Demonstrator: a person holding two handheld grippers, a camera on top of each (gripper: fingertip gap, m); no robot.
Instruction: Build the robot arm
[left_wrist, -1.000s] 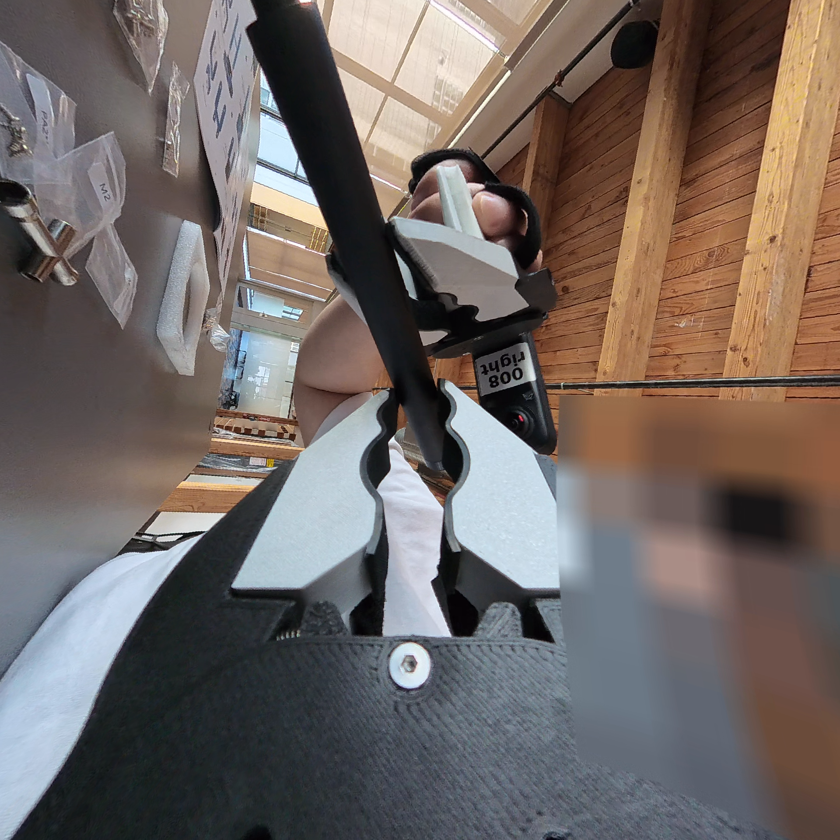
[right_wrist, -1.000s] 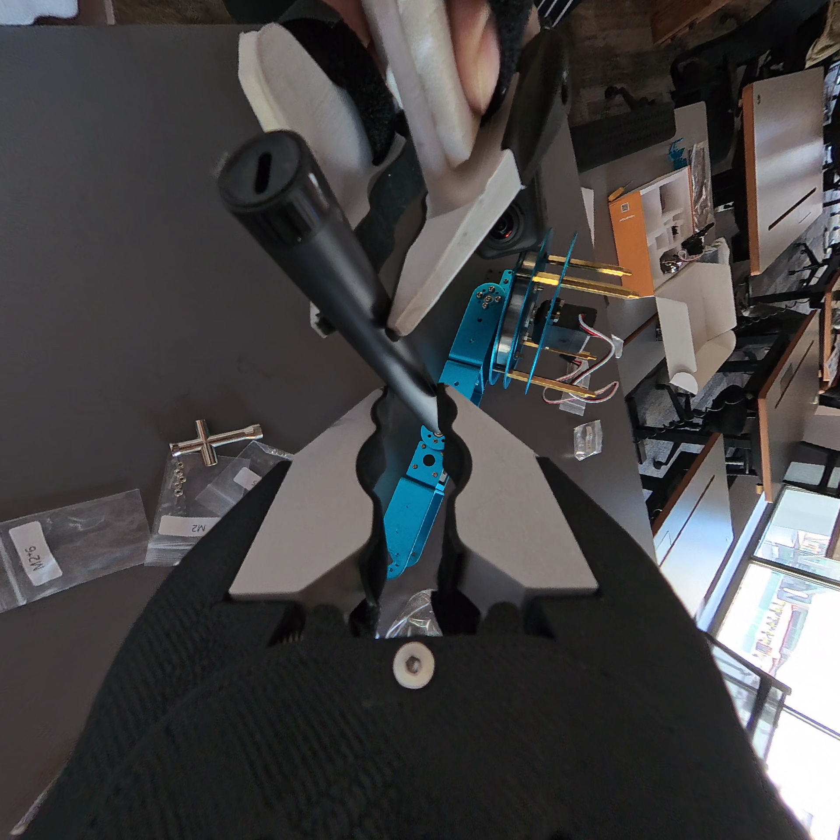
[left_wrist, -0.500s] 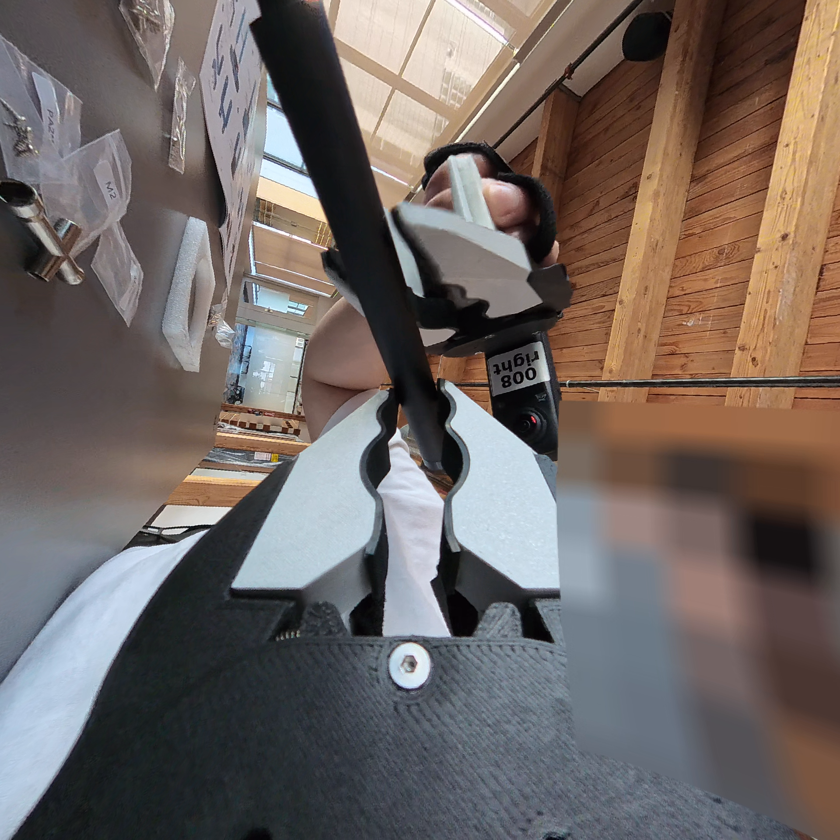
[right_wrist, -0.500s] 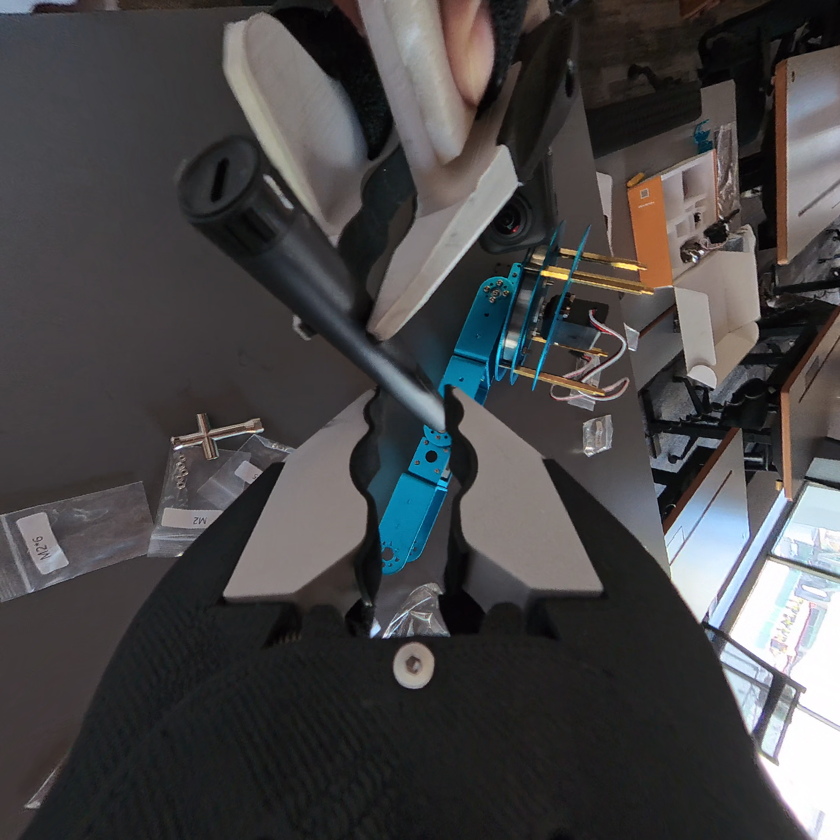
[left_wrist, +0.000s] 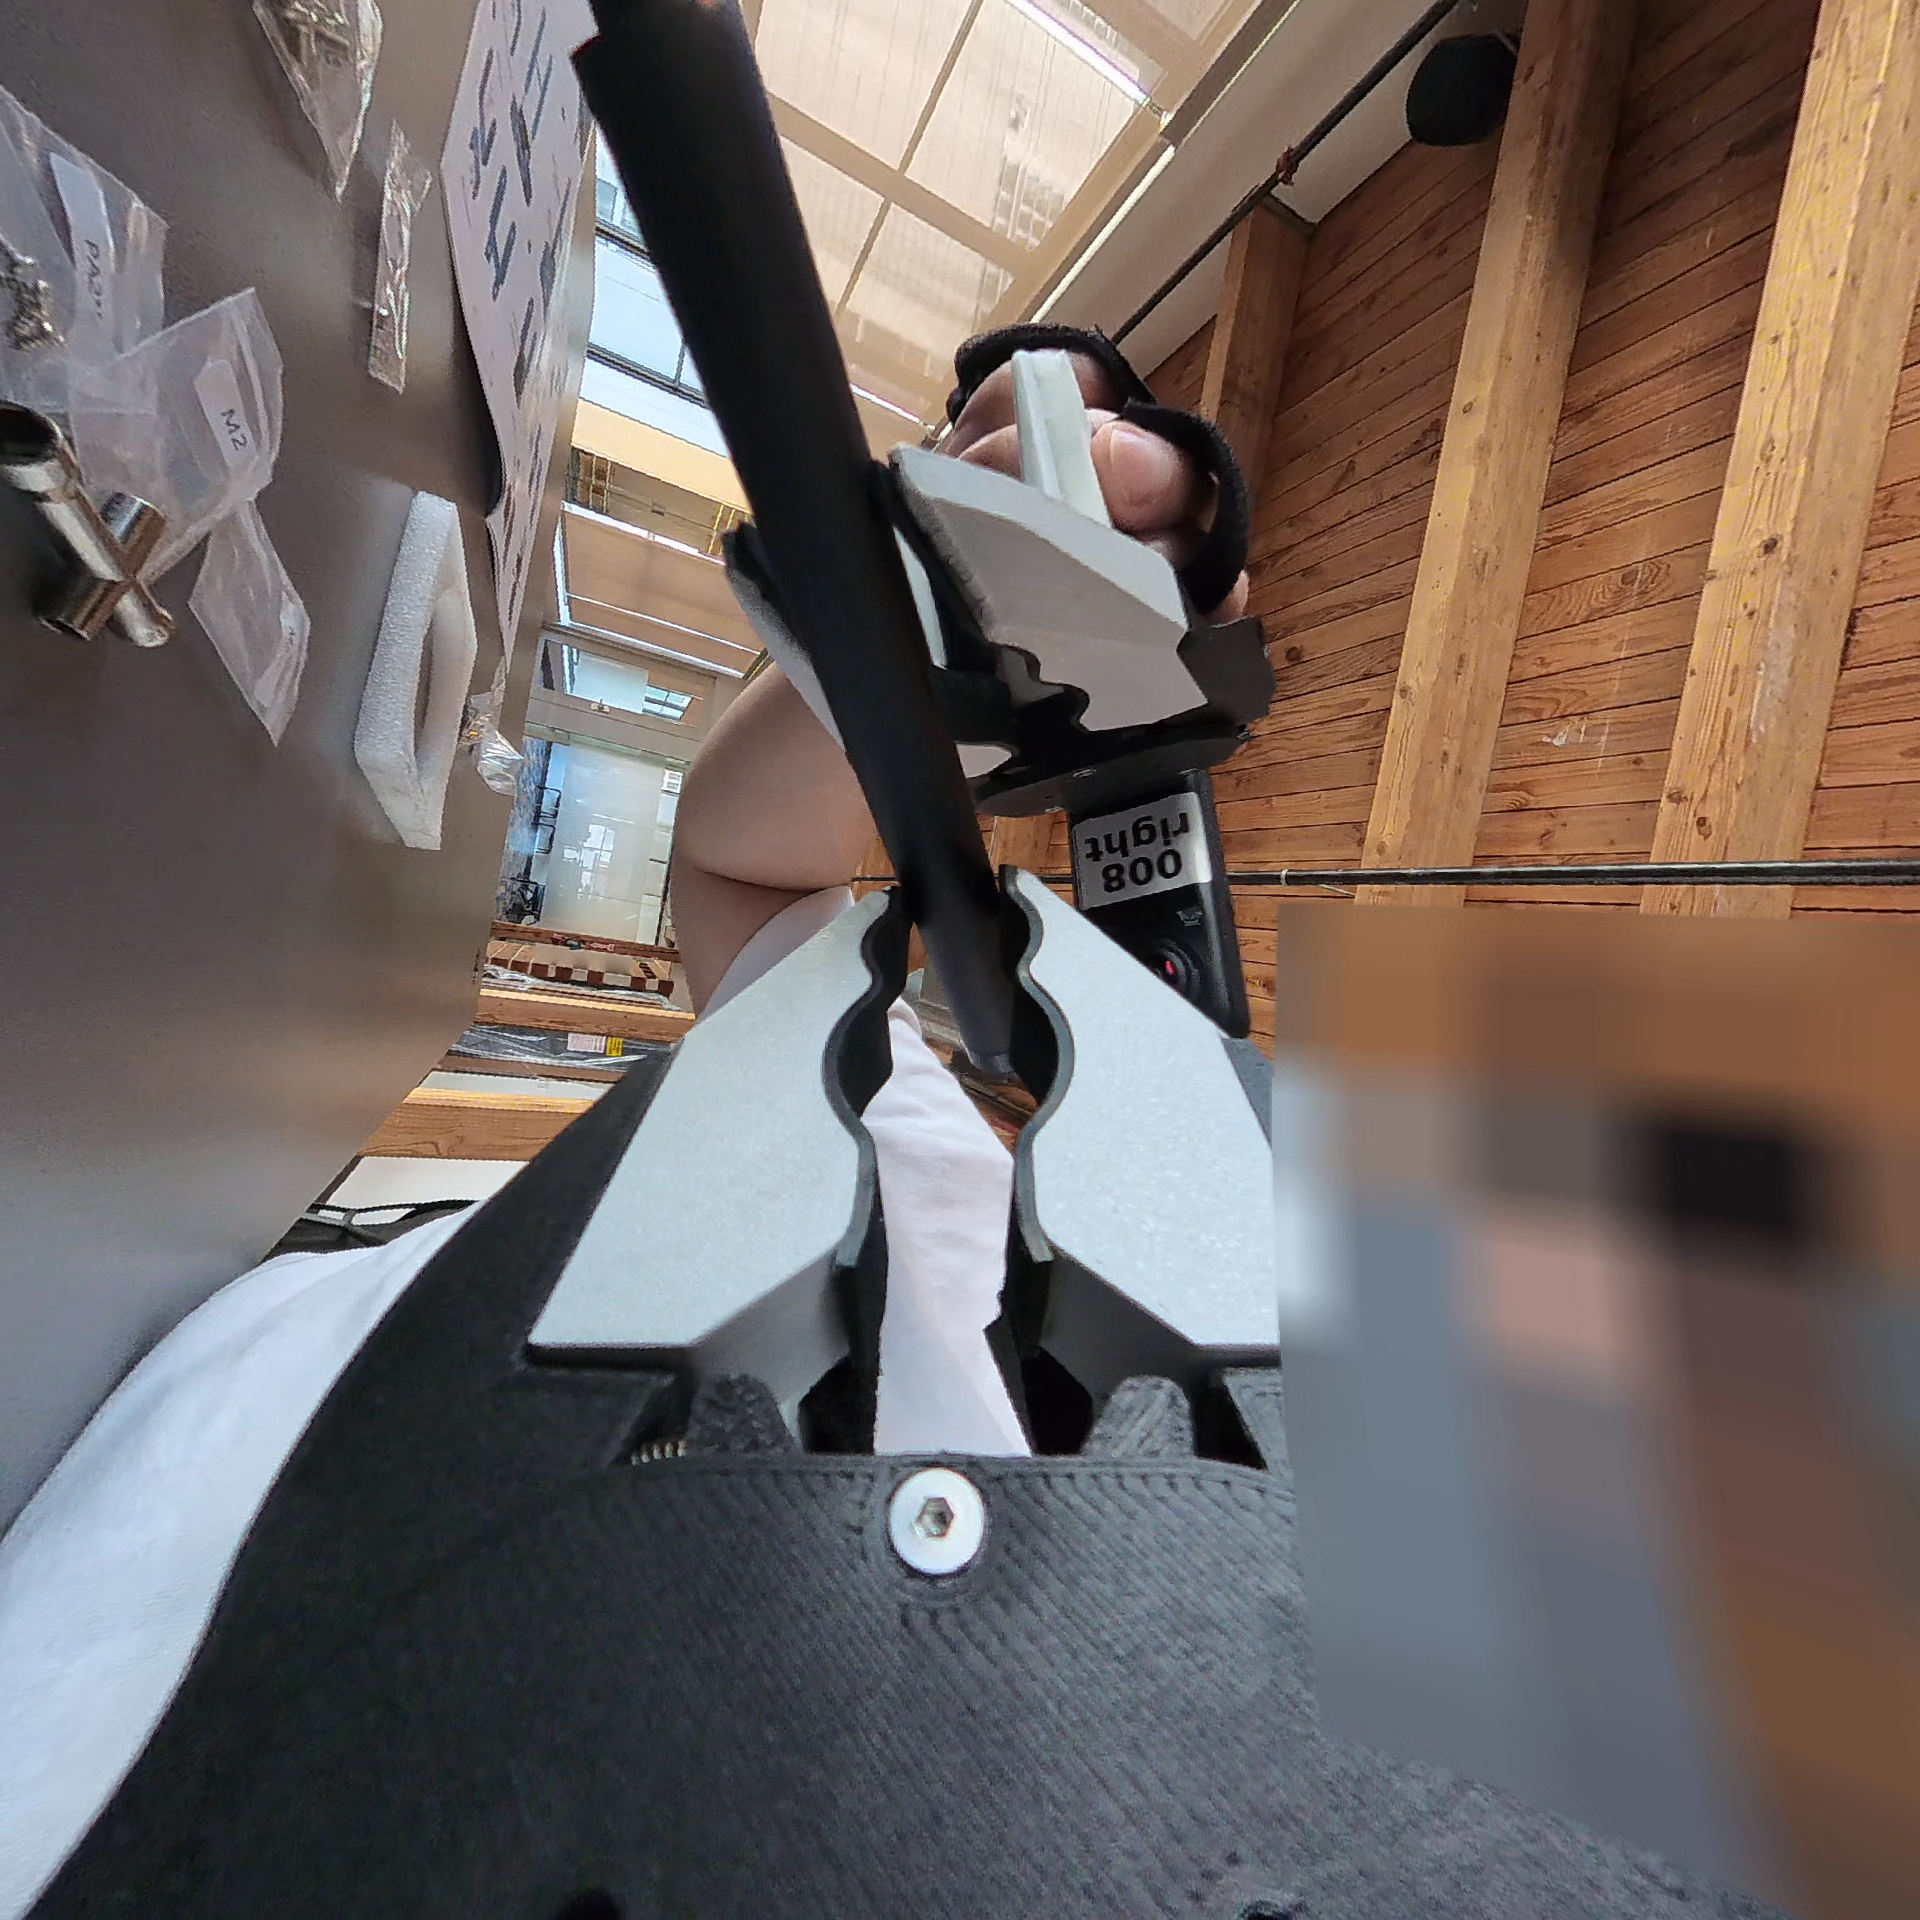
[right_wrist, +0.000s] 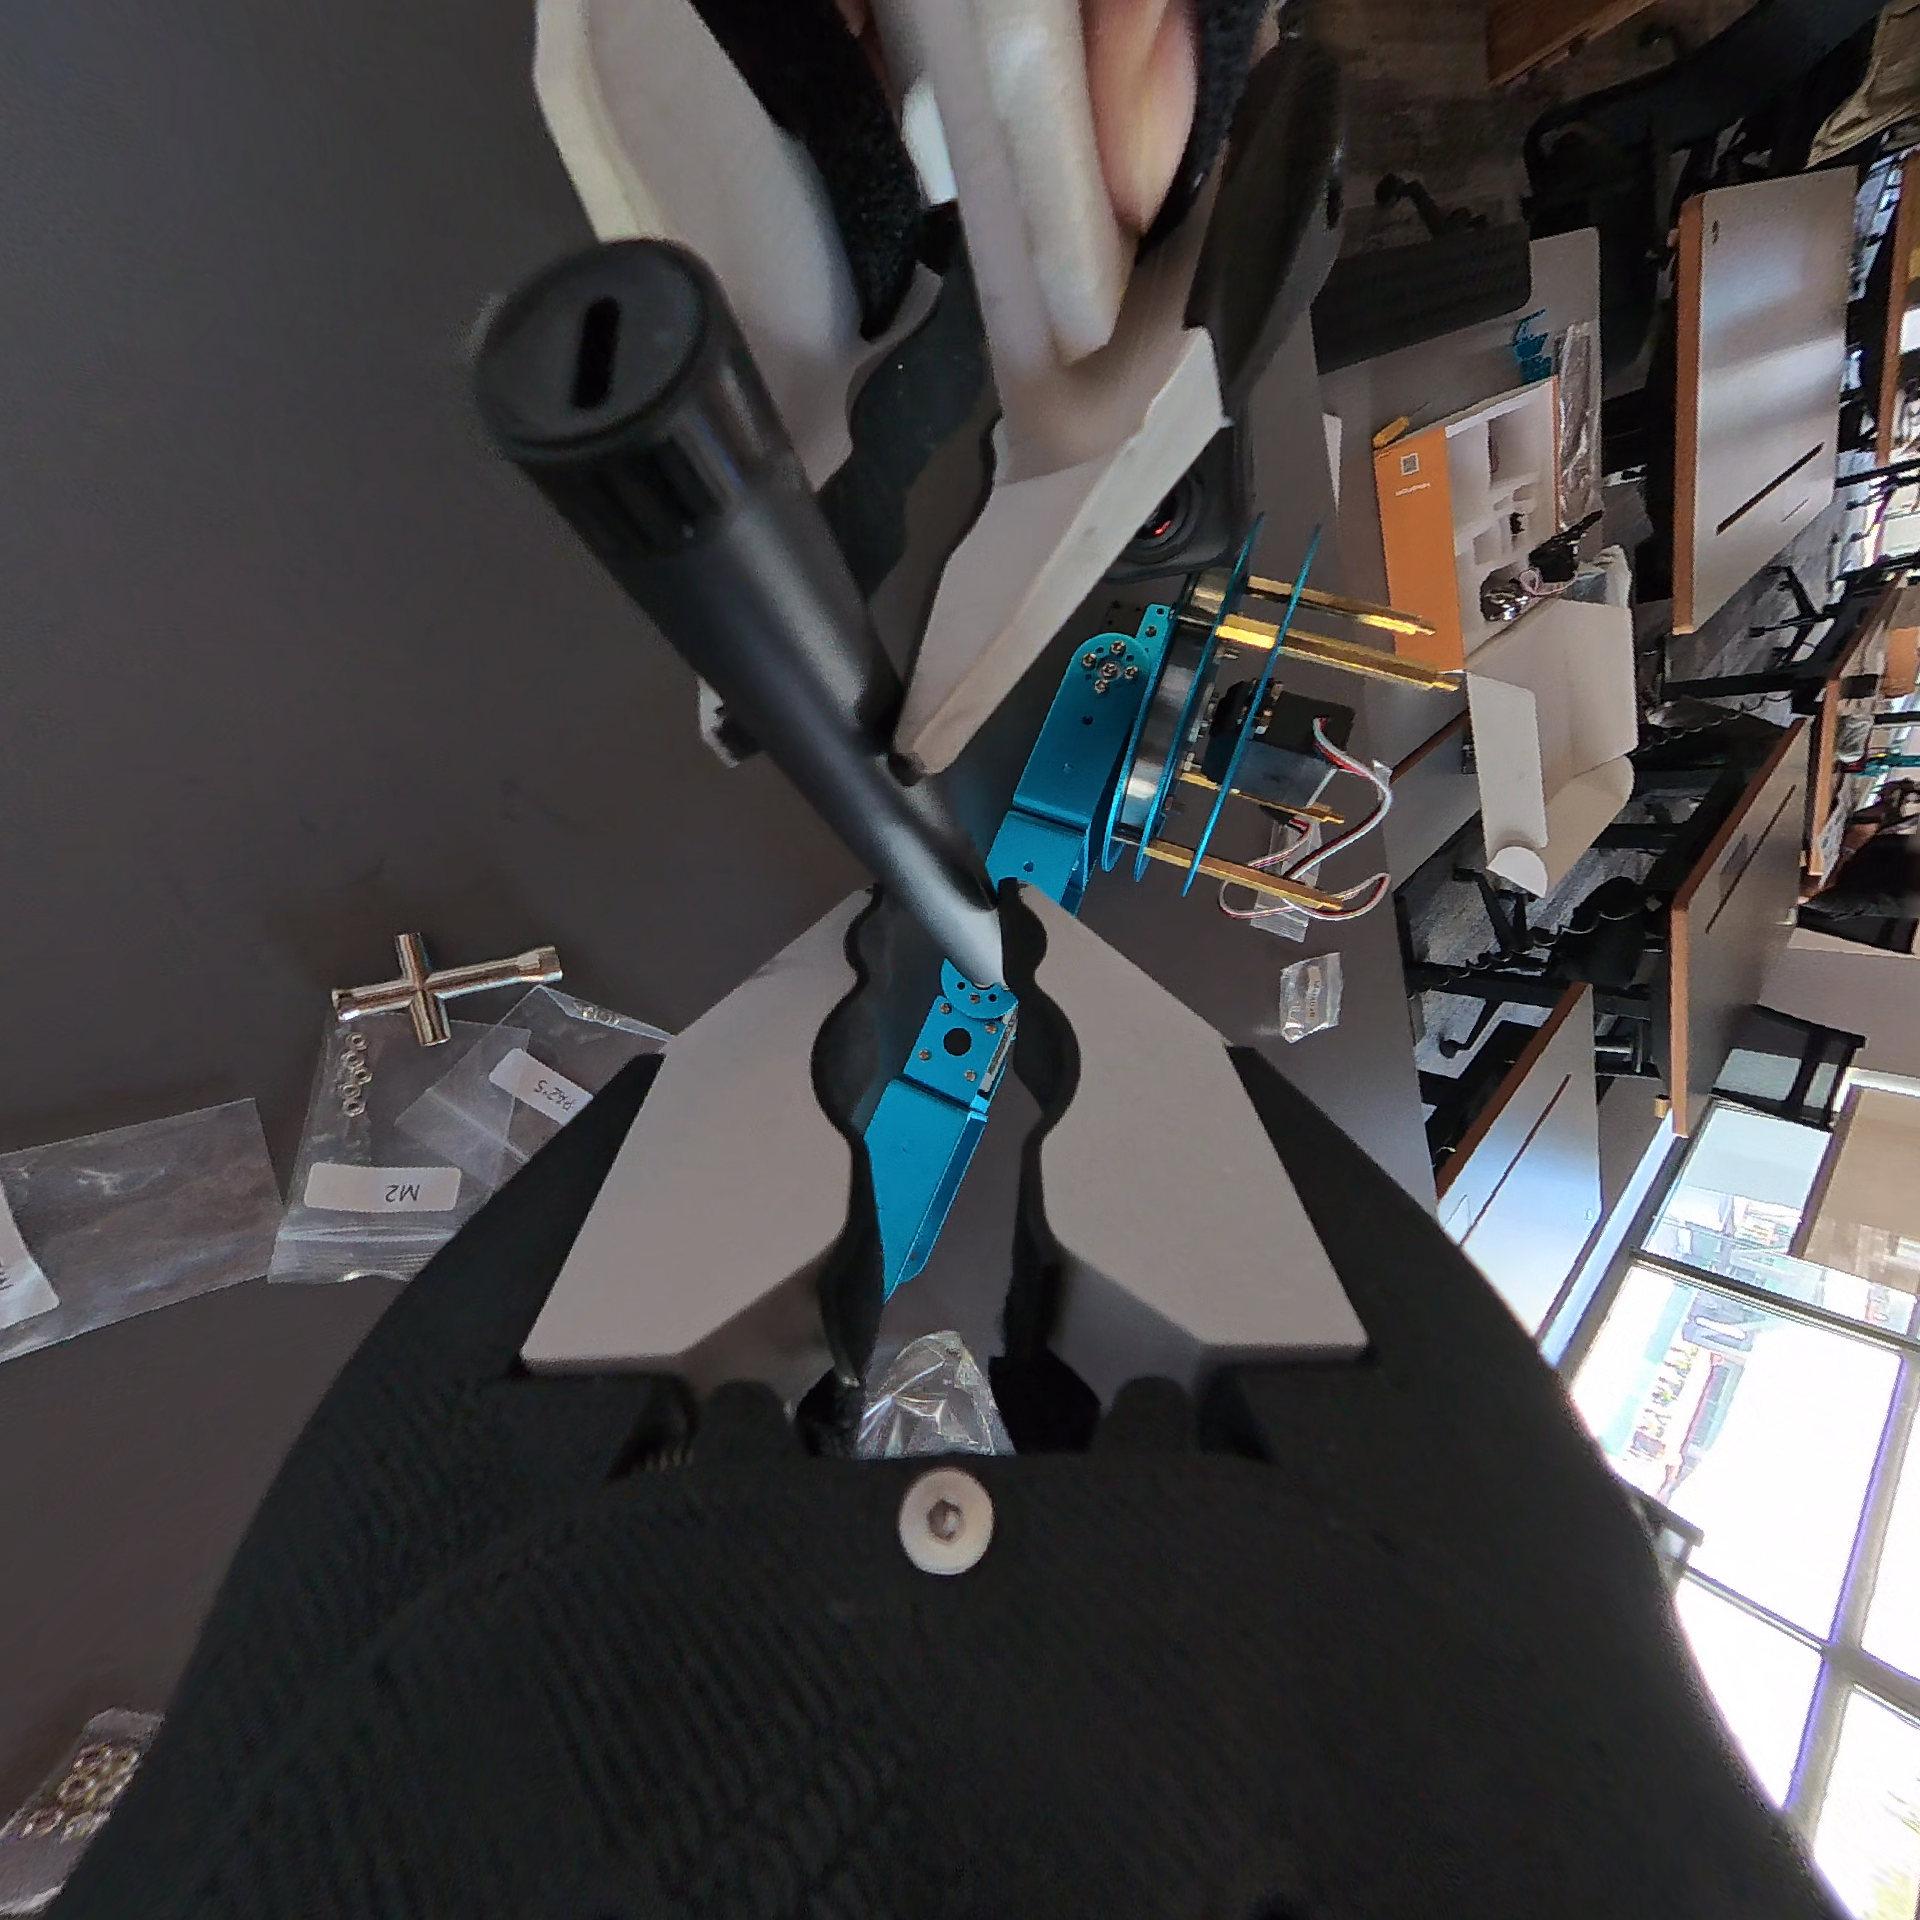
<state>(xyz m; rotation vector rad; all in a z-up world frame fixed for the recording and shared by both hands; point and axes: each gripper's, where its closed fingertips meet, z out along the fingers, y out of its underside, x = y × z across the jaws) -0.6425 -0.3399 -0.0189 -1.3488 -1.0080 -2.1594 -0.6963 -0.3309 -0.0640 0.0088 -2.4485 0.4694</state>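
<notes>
Tongs of both hands are gripping one long black cylindrical tool handle above the dark grey worktop.

Left tongs are closing on its narrow end, right tongs are pinching its pale tip, jaws narrow. Below, a blue metal bracket assembly with brass standoffs is lying near clear plastic hardware bags and a silver cross-shaped socket wrench.

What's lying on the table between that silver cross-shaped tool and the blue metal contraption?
In the right wrist view, bare dark table separates the cross tool from the blue assembly.
</notes>
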